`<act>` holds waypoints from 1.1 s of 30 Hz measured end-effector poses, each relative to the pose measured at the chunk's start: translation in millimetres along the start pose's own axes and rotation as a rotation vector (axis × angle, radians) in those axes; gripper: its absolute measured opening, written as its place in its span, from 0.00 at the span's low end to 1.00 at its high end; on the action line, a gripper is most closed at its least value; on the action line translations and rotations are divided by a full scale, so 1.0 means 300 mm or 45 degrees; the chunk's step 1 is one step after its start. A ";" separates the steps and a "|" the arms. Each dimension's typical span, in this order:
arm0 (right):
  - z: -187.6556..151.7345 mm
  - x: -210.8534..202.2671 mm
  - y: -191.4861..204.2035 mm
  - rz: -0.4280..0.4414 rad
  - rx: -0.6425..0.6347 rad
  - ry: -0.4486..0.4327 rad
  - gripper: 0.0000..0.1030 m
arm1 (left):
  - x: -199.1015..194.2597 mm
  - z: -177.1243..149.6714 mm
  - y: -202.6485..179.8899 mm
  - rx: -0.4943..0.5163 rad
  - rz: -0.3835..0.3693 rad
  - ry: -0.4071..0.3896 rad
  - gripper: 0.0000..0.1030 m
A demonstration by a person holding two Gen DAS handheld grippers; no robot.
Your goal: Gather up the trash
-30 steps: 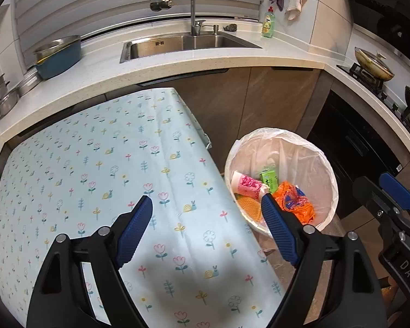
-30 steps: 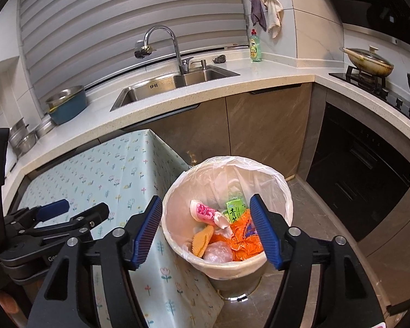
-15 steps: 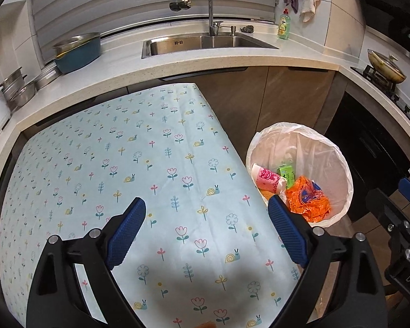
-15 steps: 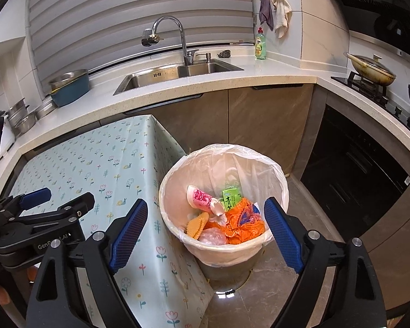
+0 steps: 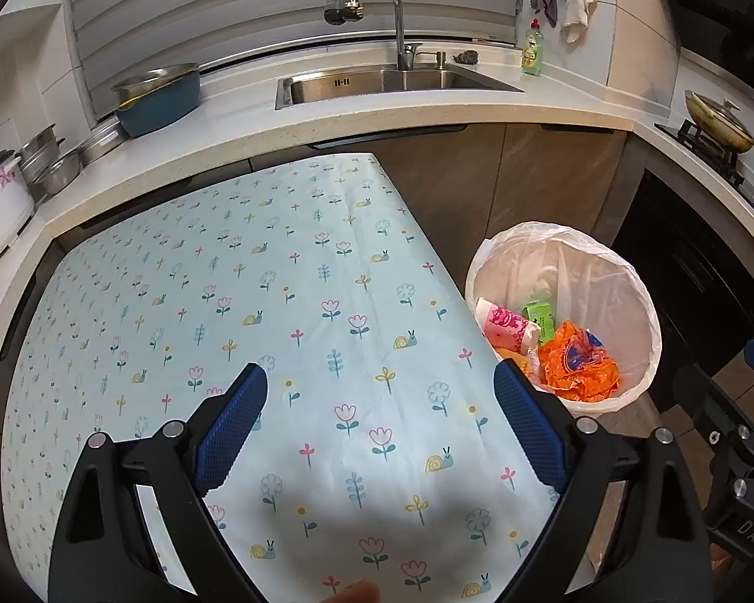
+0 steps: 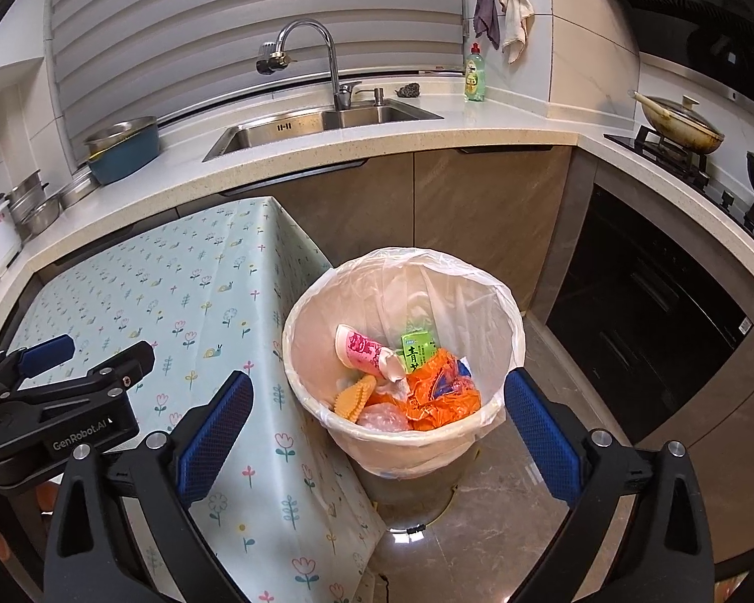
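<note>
A round bin with a white liner (image 6: pixel 497 296) (image 5: pixel 628 271) stands on the floor beside the table. Inside lie a pink cup (image 6: pixel 362 349) (image 5: pixel 505 324), a green carton (image 6: pixel 417 349) (image 5: pixel 540 316), an orange wrapper (image 6: pixel 440 394) (image 5: pixel 575 364) and a yellow scalloped piece (image 6: pixel 352 397). My left gripper (image 5: pixel 379 424) is open and empty above the table with the flowered cloth (image 5: pixel 276 301). My right gripper (image 6: pixel 377 414) is open and empty, in front of and above the bin.
A counter with a sink (image 6: pixel 321 123) and tap runs along the back. A blue bowl (image 5: pixel 158 95) and steel pots (image 5: pixel 55 166) stand at its left, a soap bottle (image 6: pixel 473 78) at its right. A stove with a pan (image 6: pixel 678 123) is at the right. The marble floor (image 6: pixel 502 517) surrounds the bin.
Both grippers have pulled back and up from the bin, which now sits farther away in both views. The right jaws have opened wider. The trash in the bin has not moved.
</note>
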State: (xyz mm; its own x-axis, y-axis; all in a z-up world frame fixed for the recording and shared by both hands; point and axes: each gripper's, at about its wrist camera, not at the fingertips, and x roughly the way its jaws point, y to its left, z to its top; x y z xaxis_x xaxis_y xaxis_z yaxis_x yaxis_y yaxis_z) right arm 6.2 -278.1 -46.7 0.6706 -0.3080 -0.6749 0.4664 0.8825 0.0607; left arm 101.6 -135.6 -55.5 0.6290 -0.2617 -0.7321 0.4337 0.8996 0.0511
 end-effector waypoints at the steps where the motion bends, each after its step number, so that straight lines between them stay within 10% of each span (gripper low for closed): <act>1: -0.001 0.001 0.001 -0.001 -0.004 0.002 0.94 | 0.000 -0.002 0.000 -0.002 0.002 0.000 0.85; 33: -0.039 0.019 0.008 0.004 -0.038 0.036 0.94 | 0.006 -0.033 -0.031 0.017 0.023 0.022 0.85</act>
State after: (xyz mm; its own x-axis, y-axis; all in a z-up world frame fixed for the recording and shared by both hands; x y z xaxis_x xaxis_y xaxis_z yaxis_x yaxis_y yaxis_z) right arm 4.4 -273.5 -58.8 0.6551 -0.2951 -0.6955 0.4466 0.8938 0.0414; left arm 92.4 -141.2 -64.1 0.6257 -0.2391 -0.7425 0.4312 0.8993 0.0737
